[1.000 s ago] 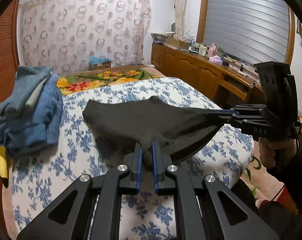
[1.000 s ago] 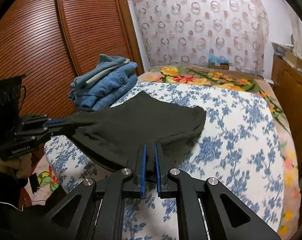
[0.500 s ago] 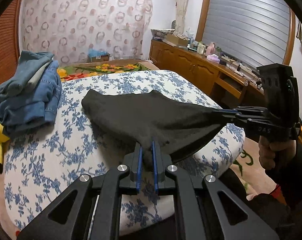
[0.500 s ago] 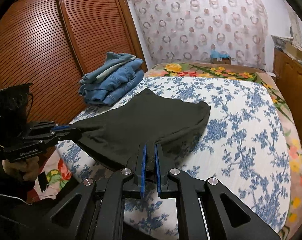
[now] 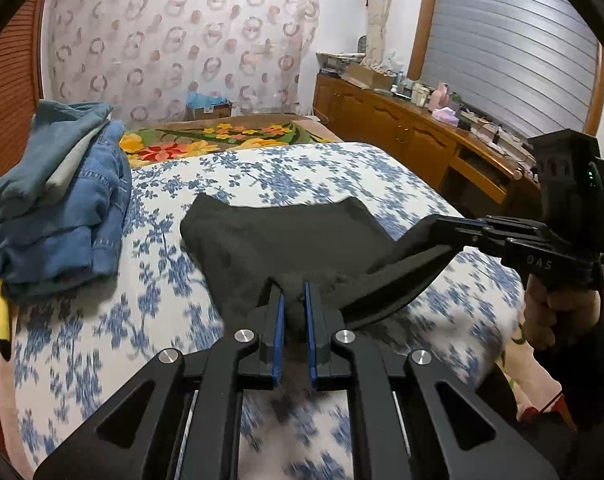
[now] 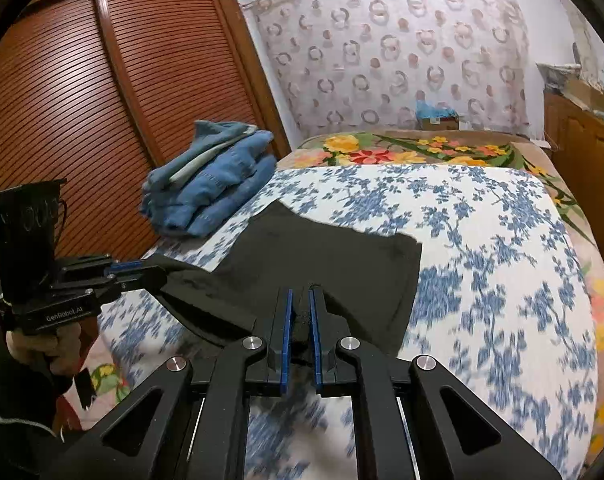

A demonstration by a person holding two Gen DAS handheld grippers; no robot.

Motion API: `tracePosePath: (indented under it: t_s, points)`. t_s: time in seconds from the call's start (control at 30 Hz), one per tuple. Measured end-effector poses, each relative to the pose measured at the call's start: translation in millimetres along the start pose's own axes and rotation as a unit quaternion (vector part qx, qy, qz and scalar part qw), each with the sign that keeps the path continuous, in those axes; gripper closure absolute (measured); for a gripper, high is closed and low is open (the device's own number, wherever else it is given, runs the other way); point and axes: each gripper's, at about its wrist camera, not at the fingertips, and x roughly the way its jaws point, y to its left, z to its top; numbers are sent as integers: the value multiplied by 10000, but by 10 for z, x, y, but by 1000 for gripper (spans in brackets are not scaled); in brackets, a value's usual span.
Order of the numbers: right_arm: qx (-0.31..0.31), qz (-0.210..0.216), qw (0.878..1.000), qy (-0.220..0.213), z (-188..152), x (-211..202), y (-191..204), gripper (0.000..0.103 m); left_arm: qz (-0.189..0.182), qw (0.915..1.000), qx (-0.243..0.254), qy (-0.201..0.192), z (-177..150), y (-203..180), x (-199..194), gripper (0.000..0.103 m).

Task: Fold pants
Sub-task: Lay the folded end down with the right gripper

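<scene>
Black pants (image 5: 285, 236) on the floral bed (image 5: 101, 320) — left gripper (image 5: 293, 300) and right gripper (image 6: 299, 300) each apparently pinch an edge.

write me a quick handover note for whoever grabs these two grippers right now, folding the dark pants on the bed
Left gripper: jaws shut on the near edge of the dark pants.
Right gripper: jaws shut on the same edge, further to the right.
Pants: far part lies flat on the blue floral bedspread; the near edge is lifted between the grippers. Folded jeans pile sits at the bed's left, apart from the pants.
Done: both corners gripped, pants spread out.
Left: probably carry the held edge over the far part, release, smooth.
</scene>
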Motion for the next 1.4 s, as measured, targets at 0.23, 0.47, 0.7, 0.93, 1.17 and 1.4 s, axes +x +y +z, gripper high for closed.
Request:
tracePosePath:
  t_s: [0.23,0.47,0.7,0.93,1.17,1.4]
  points:
    - [12,-51,9999,102,239,384,-146,95,35,9999,-137,67,261,196,300,93]
    - [97,-91,9997,215,421,732,-298,95,78,9996,-157,209,430,334,625,93]
    - [84,-185,9991,362,457,993,-380,95,39,9991,-203,358,442,451,831,92]
    - [68,-252,9989,401,485,1095,-431,95,59,9990,-160,411,454,449,871,88]
    - [22,-284,9989,368,520,1061,-419,92,264,9990,-141,317,470,484,822,50]
    - [-157,-469,9985,212,577,912,-419,80,233,9994,-136,201,454,537,718,33]
